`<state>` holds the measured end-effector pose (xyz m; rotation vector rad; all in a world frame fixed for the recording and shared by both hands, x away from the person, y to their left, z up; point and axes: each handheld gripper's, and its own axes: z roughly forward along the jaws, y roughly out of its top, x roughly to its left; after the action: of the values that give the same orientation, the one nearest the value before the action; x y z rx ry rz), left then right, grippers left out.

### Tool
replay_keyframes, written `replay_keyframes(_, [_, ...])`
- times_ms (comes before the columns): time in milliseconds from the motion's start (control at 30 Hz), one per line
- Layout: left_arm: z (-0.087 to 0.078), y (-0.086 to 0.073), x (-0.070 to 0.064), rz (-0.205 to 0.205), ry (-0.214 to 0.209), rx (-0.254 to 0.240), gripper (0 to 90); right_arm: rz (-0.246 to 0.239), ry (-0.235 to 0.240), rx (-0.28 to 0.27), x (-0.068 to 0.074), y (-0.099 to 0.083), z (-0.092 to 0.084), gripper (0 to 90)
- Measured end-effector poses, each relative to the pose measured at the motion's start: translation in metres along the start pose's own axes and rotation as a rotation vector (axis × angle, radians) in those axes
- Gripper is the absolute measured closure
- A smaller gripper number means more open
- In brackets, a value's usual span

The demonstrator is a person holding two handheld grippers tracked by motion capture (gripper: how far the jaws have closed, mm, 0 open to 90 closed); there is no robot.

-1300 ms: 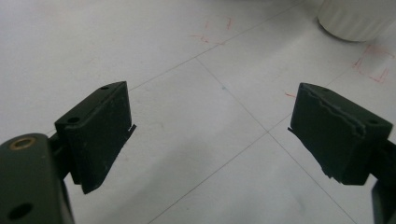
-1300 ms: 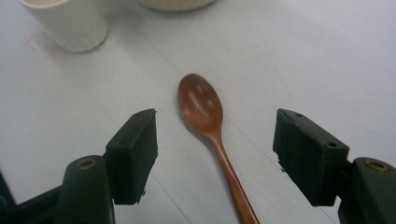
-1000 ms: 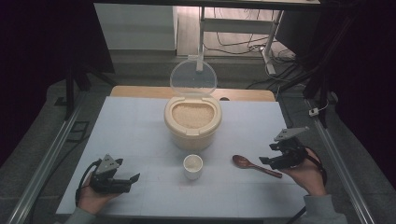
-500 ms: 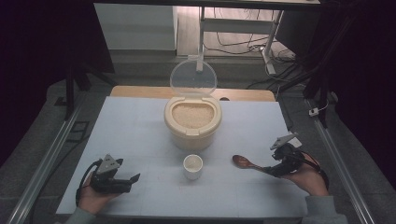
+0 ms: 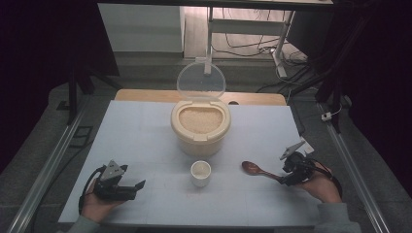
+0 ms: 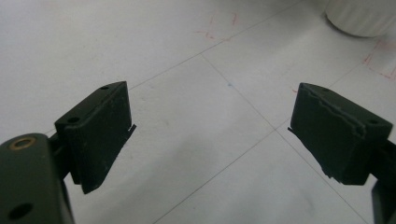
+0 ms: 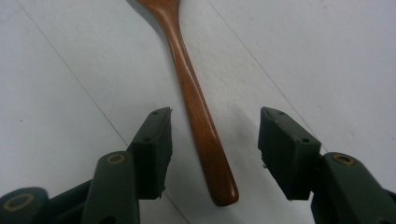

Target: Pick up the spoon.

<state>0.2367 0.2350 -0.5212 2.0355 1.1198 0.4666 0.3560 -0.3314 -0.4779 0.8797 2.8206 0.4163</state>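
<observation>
Right tool (image 7: 212,140) had just been closing, jaws astride the spoon (image 7: 198,112) handle end, pads not touching yet. Spoon lay flat on the counter (image 5: 145,131) at 3 o'clock from the cup (image 5: 200,173). Risk: such an end grip could let it pivot or slip out. Left tool (image 6: 210,135) gaped wide, empty.

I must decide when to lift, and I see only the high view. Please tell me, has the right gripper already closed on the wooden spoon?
Observer: Not yet. In the right gripper view the spoon handle lies between the jaws of the right gripper, which have just been closing, with a gap on both sides.
Operator: Is the handle centred?
Observer: Roughly; its end lies nearer the left pad.
Operator: And the left gripper?
Observer: The left gripper is wide open over bare table.
</observation>
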Motion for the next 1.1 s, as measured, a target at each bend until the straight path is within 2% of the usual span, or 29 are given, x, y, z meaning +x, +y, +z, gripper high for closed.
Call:
replay_keyframes(100, [0.000, 0.000, 0.001, -0.001, -0.002, 0.003, 12.4, -0.002, 0.015, 0.020, -0.002, -0.001, 0.003, 52.2])
replay_keyframes(300, [0.000, -0.001, 0.001, -0.001, 0.001, 0.005, 12.3, -0.007, 0.029, 0.041, -0.004, -0.002, 0.006, 54.4])
replay_keyframes(700, [0.002, -0.002, 0.002, 0.000, -0.009, 0.011, 12.1, -0.036, 0.058, 0.055, -0.005, 0.002, 0.010, 69.1])
replay_keyframes(867, [0.003, -0.002, 0.002, -0.001, -0.009, 0.013, 12.0, -0.065, 0.063, 0.079, -0.006, 0.006, 0.011, 73.5])
replay_keyframes(900, [0.003, -0.002, 0.002, -0.001, -0.009, 0.013, 12.0, -0.086, 0.063, 0.081, -0.006, 0.006, 0.011, 76.9])
replay_keyframes(1100, [0.003, -0.002, 0.002, 0.003, -0.011, 0.016, 12.0, -0.160, 0.036, 0.077, -0.001, 0.007, 0.011, 77.5])
